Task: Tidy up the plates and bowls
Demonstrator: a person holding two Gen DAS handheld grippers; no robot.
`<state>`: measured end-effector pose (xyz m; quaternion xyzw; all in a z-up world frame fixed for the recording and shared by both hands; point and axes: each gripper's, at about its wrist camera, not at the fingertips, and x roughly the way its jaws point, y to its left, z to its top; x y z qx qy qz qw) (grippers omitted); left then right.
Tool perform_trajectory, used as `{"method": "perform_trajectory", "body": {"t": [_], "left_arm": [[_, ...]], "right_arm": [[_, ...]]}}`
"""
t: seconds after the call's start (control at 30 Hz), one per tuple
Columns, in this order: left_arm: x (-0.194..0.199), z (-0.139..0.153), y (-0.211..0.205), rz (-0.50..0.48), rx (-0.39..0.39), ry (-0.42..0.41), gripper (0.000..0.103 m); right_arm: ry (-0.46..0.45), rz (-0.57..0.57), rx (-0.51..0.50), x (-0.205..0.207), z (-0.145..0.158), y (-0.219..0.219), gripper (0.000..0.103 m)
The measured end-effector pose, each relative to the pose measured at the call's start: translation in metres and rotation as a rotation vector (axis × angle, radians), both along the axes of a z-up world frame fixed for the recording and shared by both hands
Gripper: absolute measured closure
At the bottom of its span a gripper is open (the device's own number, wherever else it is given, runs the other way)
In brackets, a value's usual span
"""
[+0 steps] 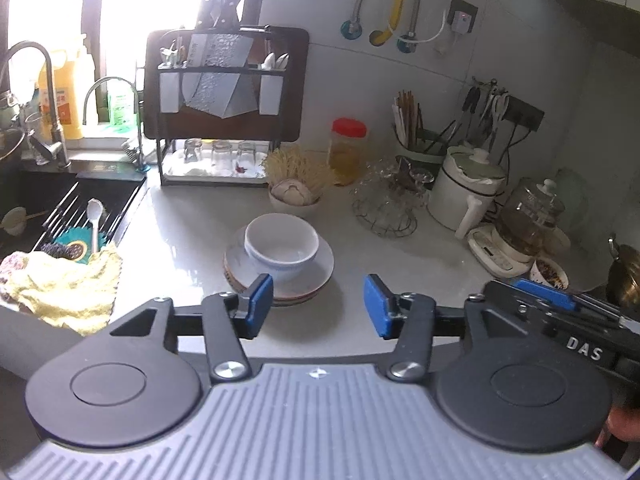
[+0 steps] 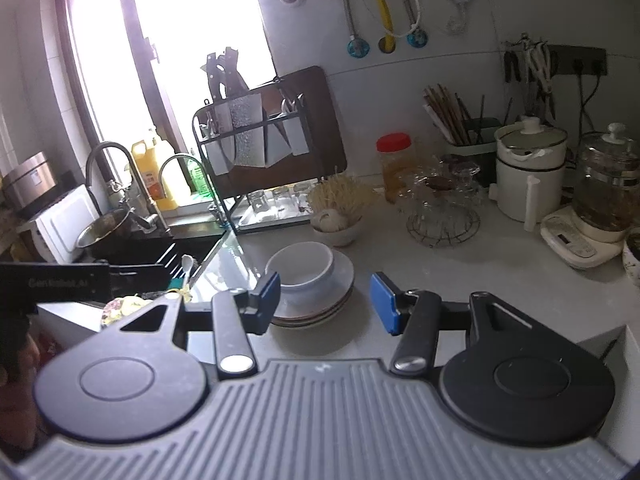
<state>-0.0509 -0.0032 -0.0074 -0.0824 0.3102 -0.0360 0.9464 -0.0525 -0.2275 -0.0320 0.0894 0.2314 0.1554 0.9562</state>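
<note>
A white bowl [image 1: 282, 246] sits on a stack of plates [image 1: 316, 276] on the pale counter. My left gripper [image 1: 319, 306] is open and empty, held just in front of the stack, its left pad near the stack's front edge. In the right wrist view the bowl [image 2: 301, 266] and plates [image 2: 336, 292] lie ahead, and my right gripper [image 2: 325, 302] is open and empty just in front of them. The right gripper's body shows at the right edge of the left wrist view [image 1: 560, 312].
A sink [image 1: 80, 208] with a rack, spoon and yellow cloth [image 1: 68, 280] lies to the left. A dish rack [image 1: 224, 104] with knives and glasses stands behind. A small bowl of garlic [image 1: 294, 196], a jar [image 1: 347, 152], a wire basket [image 1: 386, 208] and kettles [image 1: 468, 188] crowd the back right.
</note>
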Motion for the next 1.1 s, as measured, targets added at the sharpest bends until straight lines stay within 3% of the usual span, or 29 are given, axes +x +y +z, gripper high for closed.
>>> {"method": "perform_trajectory", "body": {"t": [0.07, 0.17, 0.27, 0.33, 0.43, 0.5, 0.57, 1.1], "left_arm": [[-0.005, -0.004, 0.001, 0.017, -0.006, 0.008, 0.039], [-0.011, -0.012, 0.003, 0.043, 0.009, 0.031, 0.035], [-0.020, -0.018, 0.003, 0.053, 0.006, 0.050, 0.030], [-0.025, -0.020, 0.001, 0.045, 0.013, 0.049, 0.016], [-0.033, -0.023, 0.000, 0.066, 0.017, 0.047, 0.009], [-0.037, -0.025, -0.001, 0.075, 0.018, 0.055, 0.008], [-0.040, -0.026, -0.002, 0.086, 0.025, 0.061, 0.006], [-0.048, -0.035, 0.000, 0.154, 0.083, 0.104, 0.006]], "right_arm": [[-0.001, -0.006, 0.001, -0.006, -0.001, -0.002, 0.049], [-0.001, -0.007, 0.003, -0.012, -0.003, -0.004, 0.035], [0.016, -0.005, -0.003, -0.015, -0.005, -0.004, 0.034], [0.033, 0.002, -0.007, -0.019, -0.007, -0.004, 0.030], [0.044, 0.014, -0.019, -0.022, -0.008, -0.004, 0.021], [0.047, 0.017, -0.036, -0.023, -0.007, -0.003, 0.020], [0.041, 0.016, -0.037, -0.025, -0.008, -0.004, 0.012], [0.100, 0.035, -0.060, -0.018, -0.018, 0.002, 0.011]]}}
